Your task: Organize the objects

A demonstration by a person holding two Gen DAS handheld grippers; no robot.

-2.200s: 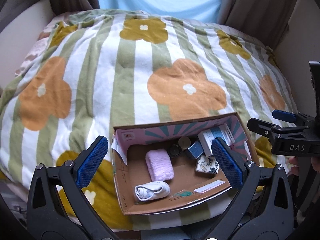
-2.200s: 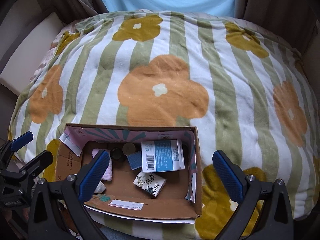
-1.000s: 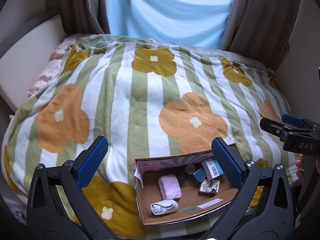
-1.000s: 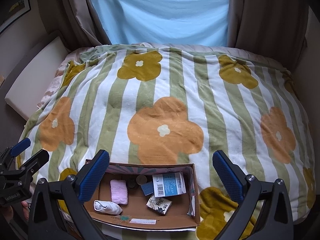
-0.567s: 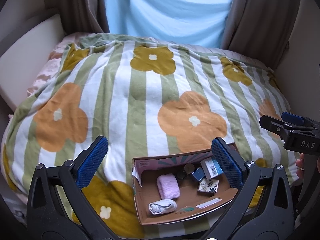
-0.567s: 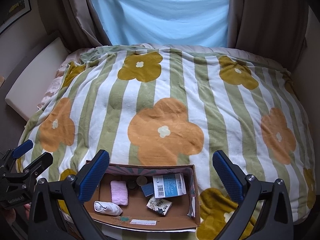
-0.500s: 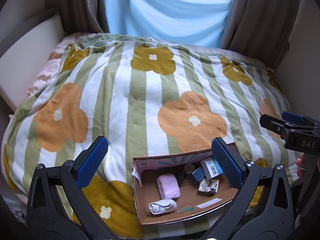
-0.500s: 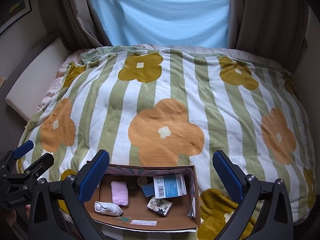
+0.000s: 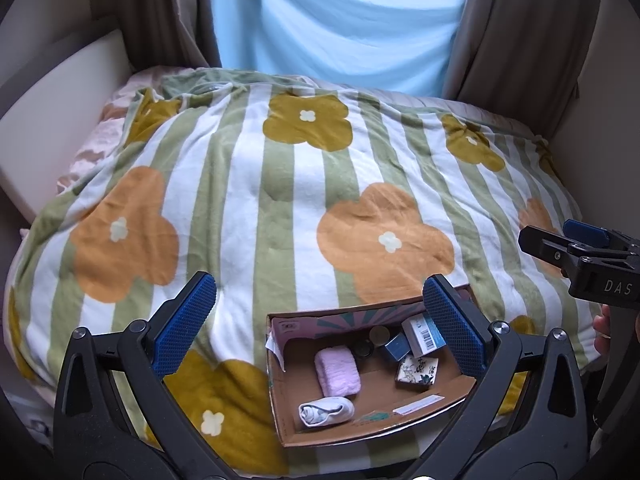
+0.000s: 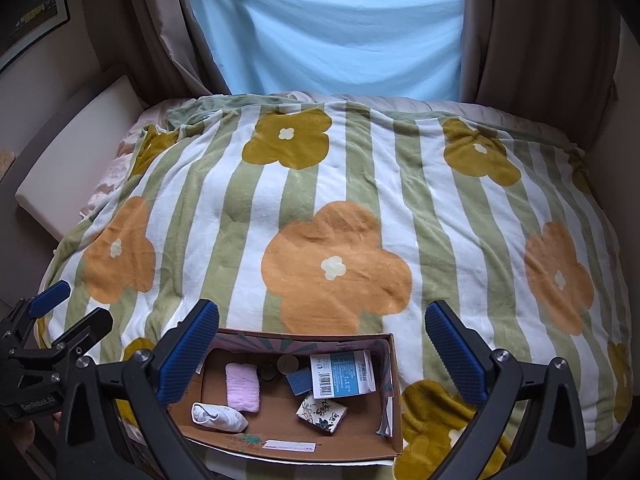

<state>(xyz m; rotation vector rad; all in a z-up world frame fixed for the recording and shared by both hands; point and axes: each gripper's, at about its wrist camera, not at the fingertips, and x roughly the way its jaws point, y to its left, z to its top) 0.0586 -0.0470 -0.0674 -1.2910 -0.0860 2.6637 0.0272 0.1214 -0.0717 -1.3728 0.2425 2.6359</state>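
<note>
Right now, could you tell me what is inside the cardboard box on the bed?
The cardboard box holds a pink towel, white sock, floral packet, blue-white carton, small blue box and two round jars. Anything beneath them is hidden.

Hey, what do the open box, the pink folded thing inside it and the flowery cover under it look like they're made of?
The box looks like corrugated cardboard: matte brown inside, printed pink outside, with a torn flap edge. The pink folded thing seems a soft fluffy cloth, perhaps terry or fleece, by its fuzzy nap. The flowery cover looks like plush fleece, matte, with soft dimples and folds.
</note>
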